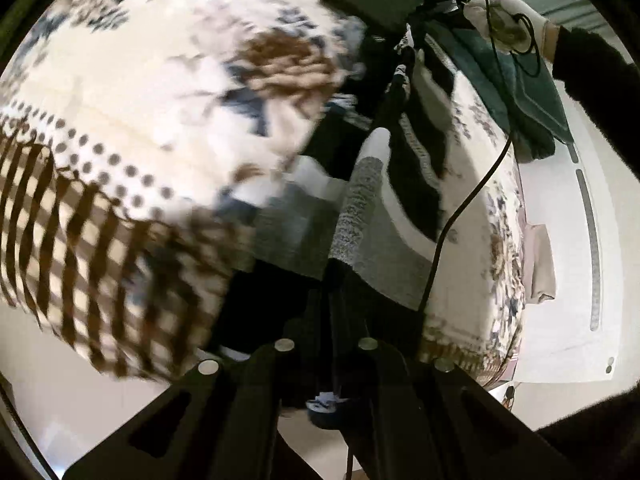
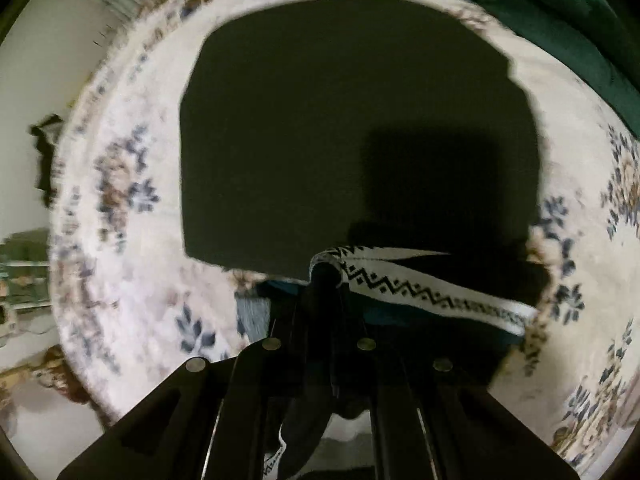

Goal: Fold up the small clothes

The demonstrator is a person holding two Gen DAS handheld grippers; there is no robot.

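A small knitted garment (image 1: 384, 216), black, grey and white with a zigzag band, hangs stretched between both grippers above a floral cloth (image 1: 140, 80). My left gripper (image 1: 332, 280) is shut on its near dark end. My right gripper (image 1: 404, 64) shows in the left wrist view, held by a white-gloved hand (image 1: 508, 12), pinching the far end. In the right wrist view my right gripper (image 2: 326, 276) is shut on the zigzag-patterned band (image 2: 420, 292), over a dark folded cloth (image 2: 352, 132).
A dark green cloth (image 1: 532, 80) lies at the far right of the surface and shows in the right wrist view (image 2: 560, 20). A black cable (image 1: 468, 200) hangs across the garment. The surface ends at a white floor (image 1: 568, 280) on the right.
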